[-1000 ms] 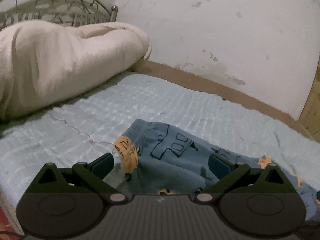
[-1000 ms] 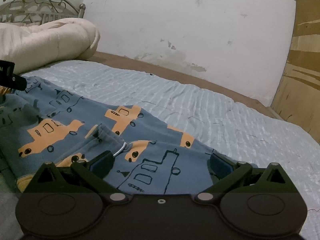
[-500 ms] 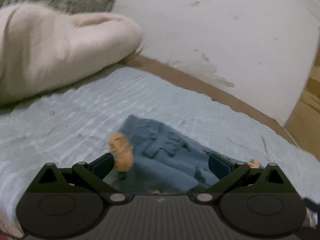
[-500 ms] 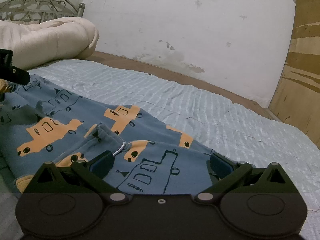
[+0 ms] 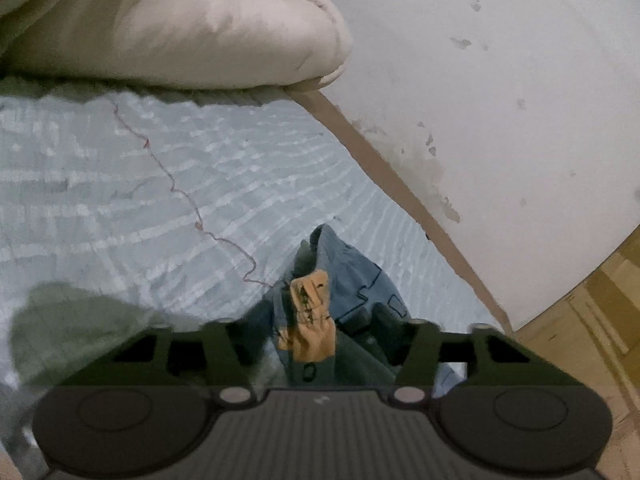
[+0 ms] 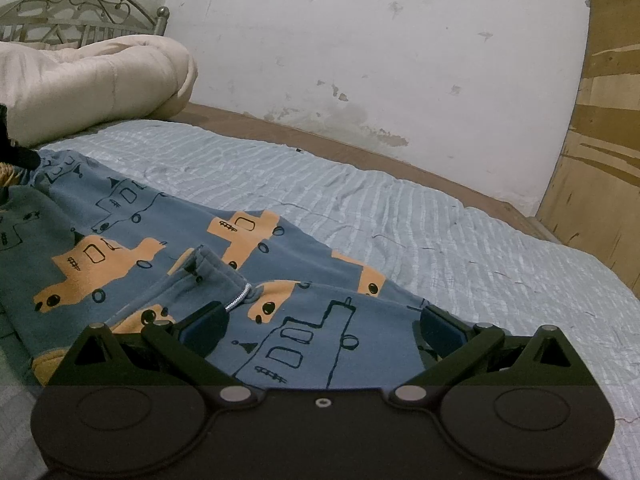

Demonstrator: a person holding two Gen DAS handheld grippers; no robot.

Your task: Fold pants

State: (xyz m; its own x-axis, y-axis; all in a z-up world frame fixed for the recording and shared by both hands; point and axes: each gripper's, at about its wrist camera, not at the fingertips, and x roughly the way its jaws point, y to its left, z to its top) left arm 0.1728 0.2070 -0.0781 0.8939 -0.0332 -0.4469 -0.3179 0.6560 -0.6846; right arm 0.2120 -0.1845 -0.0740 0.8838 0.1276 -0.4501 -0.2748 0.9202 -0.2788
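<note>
Blue pants (image 6: pixel 160 240) printed with orange trucks lie spread on the pale blue bed sheet (image 6: pixel 400 208). In the left wrist view one end of the pants (image 5: pixel 352 280) is bunched and stands up between the fingers of my left gripper (image 5: pixel 316 336). Its jaws are closing around the cloth, and on the left side the pad does not clearly press. My right gripper (image 6: pixel 320 324) stands open low over the waistband end, with the drawstring just ahead of its left finger (image 6: pixel 204 324). The tip of the left gripper (image 6: pixel 16 156) shows at the far left of the right wrist view.
A rolled cream comforter (image 6: pixel 88 80) lies at the head of the bed below a metal headboard (image 6: pixel 72 4). A brown bed edge (image 5: pixel 380 168) runs along the stained white wall. A wooden panel (image 6: pixel 600 160) stands on the right. A loose thread (image 5: pixel 176 188) crosses the sheet.
My left gripper has rolled and moved in over the pants' end, and its jaws have narrowed around the cloth, which now stands bunched. The right gripper has stayed still.
</note>
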